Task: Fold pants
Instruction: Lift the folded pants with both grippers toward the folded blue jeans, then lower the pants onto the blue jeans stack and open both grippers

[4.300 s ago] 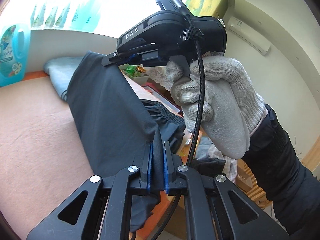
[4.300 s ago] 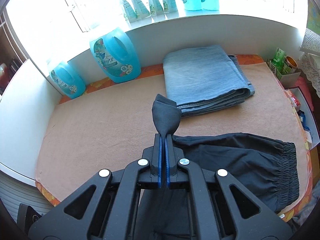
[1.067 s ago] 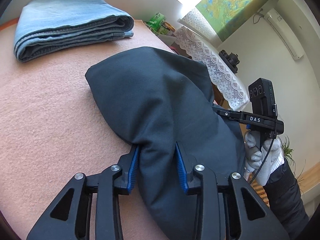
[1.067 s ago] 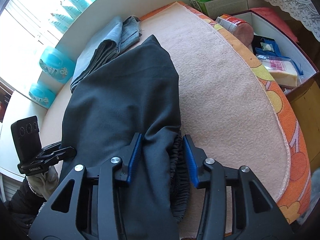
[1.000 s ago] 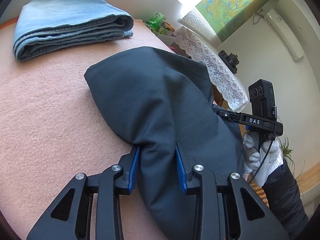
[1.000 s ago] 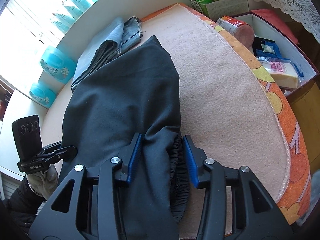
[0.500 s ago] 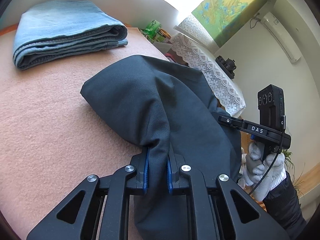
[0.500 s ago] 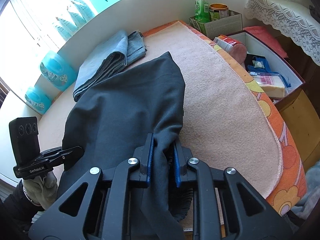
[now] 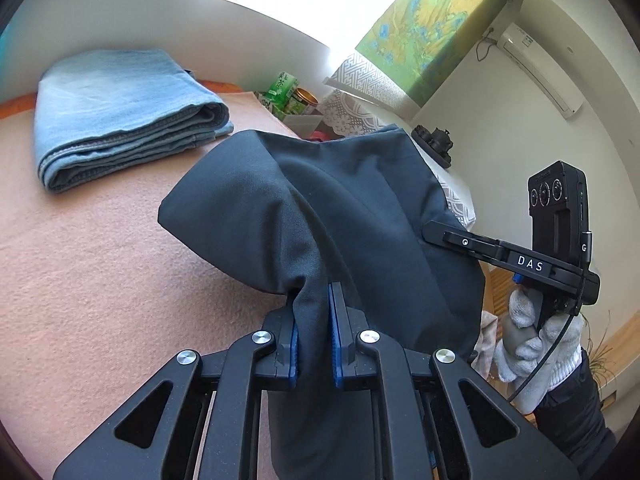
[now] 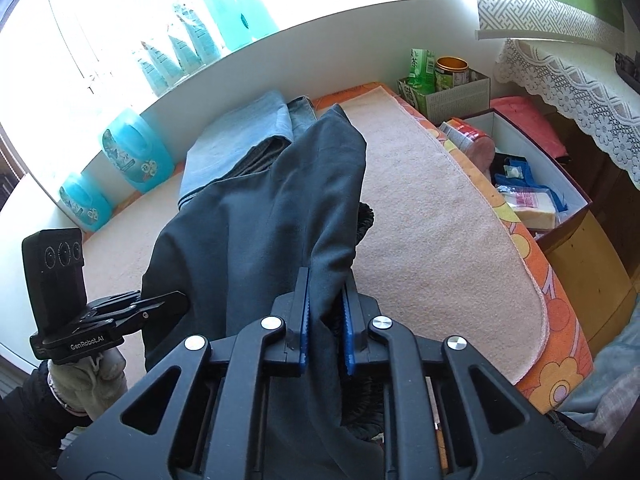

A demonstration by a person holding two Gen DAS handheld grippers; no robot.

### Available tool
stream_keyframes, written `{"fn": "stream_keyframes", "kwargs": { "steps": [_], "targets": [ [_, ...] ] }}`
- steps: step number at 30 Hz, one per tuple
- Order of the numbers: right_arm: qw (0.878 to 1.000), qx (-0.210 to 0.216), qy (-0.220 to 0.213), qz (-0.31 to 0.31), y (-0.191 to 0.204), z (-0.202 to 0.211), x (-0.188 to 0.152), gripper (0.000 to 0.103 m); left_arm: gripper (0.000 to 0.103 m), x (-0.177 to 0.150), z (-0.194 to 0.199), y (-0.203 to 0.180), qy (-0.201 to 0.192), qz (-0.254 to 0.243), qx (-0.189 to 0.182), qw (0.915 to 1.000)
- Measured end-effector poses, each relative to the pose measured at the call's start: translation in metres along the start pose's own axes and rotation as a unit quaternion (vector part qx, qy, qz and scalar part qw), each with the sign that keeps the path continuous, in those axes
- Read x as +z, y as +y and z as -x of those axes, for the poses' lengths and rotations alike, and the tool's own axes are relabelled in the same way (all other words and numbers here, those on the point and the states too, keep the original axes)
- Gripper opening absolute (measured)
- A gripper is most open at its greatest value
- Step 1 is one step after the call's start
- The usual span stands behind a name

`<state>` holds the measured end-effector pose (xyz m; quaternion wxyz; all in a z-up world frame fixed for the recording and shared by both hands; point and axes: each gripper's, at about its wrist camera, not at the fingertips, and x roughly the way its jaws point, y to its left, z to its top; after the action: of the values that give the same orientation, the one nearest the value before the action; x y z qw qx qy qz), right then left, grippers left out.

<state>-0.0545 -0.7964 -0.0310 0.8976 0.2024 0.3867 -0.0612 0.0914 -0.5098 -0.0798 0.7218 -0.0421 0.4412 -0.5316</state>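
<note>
A beige fleece-covered worktop (image 10: 420, 208) is carrying folded blue jeans (image 9: 116, 108); beside them, both tools, left tool (image 9: 313, 332) and right tool (image 10: 324, 320) (right jaws closing), are clenching dark pants (image 10: 260, 216).

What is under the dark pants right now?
The pink table cover lies beneath the dark pants; a gathered waistband peeks out underneath. The fabric covers anything else below.

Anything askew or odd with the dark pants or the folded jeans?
Nothing stands out. Both grippers are clamped on the dark pants: left gripper, right gripper, with the cloth bunched between them and hanging over the beige mat. The folded jeans sit in a tidy stack near the wall.
</note>
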Motion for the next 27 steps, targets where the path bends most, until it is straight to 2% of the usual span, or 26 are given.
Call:
{"fn": "stream_keyframes", "kwargs": {
  "steps": [12,19,27],
  "targets": [
    [0.997,0.020,-0.047,0.058,0.070,0.009,0.054,0.011,0.008,0.043,0.043,0.000,-0.057,-0.027,0.010,0.9980],
    [0.995,0.038,-0.063,0.074,0.110,-0.009,0.094,0.010,0.008,0.076,0.063,0.021,-0.094,-0.023,0.019,0.9952],
    [0.991,0.048,-0.087,0.086,0.142,-0.039,0.151,0.010,0.008,0.130,0.085,0.047,-0.132,-0.039,0.037,0.9898]
  ]
}}
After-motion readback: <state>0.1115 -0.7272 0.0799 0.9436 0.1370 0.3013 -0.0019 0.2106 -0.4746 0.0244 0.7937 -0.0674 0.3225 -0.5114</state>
